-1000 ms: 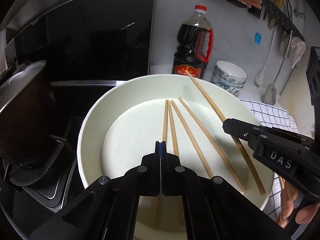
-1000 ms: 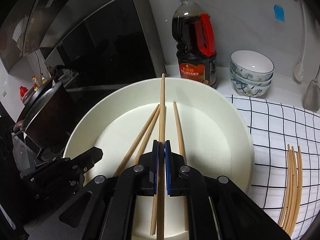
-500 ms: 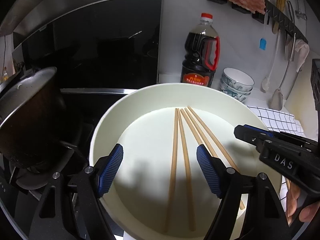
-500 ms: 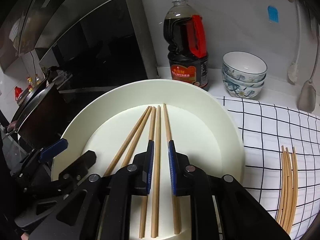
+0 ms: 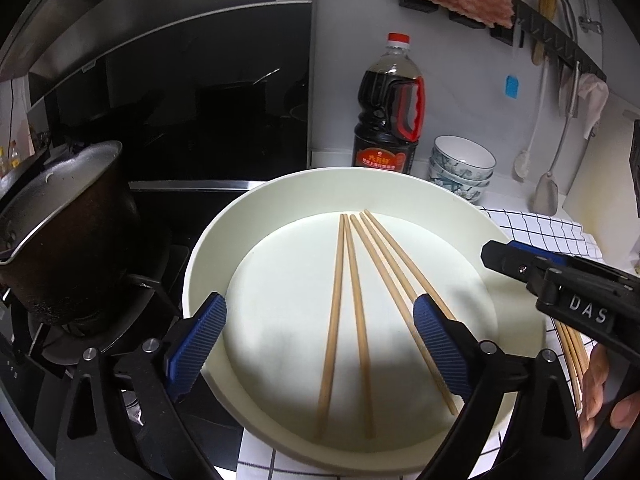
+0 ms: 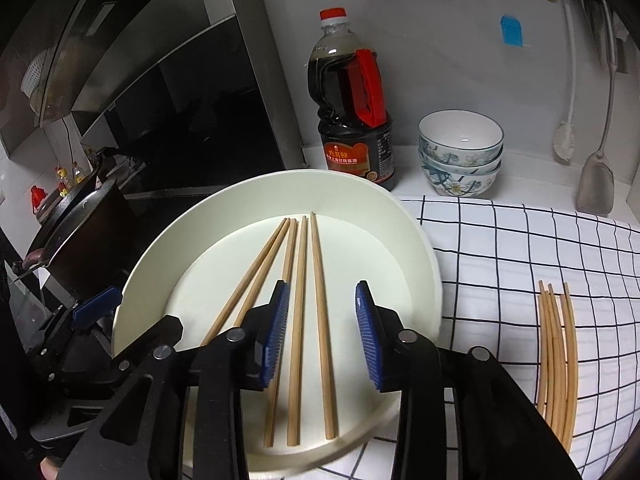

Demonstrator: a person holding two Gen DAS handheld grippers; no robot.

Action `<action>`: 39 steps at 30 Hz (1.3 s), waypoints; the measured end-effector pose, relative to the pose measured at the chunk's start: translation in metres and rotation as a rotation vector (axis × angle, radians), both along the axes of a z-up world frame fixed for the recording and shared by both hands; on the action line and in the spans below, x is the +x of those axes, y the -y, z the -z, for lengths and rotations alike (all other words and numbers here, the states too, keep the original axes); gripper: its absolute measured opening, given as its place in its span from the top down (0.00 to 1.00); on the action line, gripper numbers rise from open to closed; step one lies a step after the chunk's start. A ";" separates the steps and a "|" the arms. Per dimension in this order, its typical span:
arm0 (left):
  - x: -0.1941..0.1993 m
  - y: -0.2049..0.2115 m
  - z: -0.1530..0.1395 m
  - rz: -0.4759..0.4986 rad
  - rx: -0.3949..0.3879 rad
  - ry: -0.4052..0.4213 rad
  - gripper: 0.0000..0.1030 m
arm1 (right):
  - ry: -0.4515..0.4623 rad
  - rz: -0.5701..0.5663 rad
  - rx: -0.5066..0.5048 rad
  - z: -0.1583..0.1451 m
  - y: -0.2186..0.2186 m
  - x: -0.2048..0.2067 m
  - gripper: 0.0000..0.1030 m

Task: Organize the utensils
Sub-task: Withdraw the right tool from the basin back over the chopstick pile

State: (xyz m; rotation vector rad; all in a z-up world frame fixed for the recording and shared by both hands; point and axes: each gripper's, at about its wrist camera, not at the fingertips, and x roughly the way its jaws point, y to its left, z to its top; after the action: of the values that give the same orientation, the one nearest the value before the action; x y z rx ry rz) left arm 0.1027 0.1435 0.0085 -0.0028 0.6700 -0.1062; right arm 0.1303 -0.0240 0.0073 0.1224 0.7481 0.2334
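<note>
Right-wrist view: left gripper [image 5: 320, 344] opening wide, empty; five chopsticks [image 6: 298, 320] lay flat in bowl [image 6: 416, 240], fanning toward 12 o'clock. Right gripper [image 6: 322, 336] opening, astride two, gripping none. Spare bundle [image 6: 556, 360] at 3 o'clock. Light, stiff, prone to rolling; best pinched mid-shaft.

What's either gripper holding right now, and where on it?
Nothing. The left gripper and right gripper both have jaws opening, touching none of the chopsticks lying flat in the white dish.
</note>
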 end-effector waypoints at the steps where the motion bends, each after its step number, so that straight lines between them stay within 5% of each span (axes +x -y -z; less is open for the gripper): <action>1: -0.003 0.002 -0.001 0.003 0.003 0.004 0.09 | 0.002 0.001 0.002 -0.001 0.002 -0.003 0.67; 16: -0.059 0.054 -0.008 0.081 0.029 0.021 0.06 | 0.010 0.096 -0.014 0.005 0.073 -0.067 0.52; 25: -0.082 0.091 -0.005 0.084 -0.018 -0.018 0.06 | -0.008 0.195 -0.015 0.005 0.145 -0.110 0.46; 39: -0.104 0.139 0.008 0.089 -0.017 -0.050 0.06 | -0.066 0.226 -0.163 0.050 0.193 -0.105 0.45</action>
State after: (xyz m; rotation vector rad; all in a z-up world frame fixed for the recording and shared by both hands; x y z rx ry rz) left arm -0.0015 0.0044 0.0009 0.0084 0.7194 -0.1983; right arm 0.0258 -0.2172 -0.0422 0.0595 0.8092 -0.0473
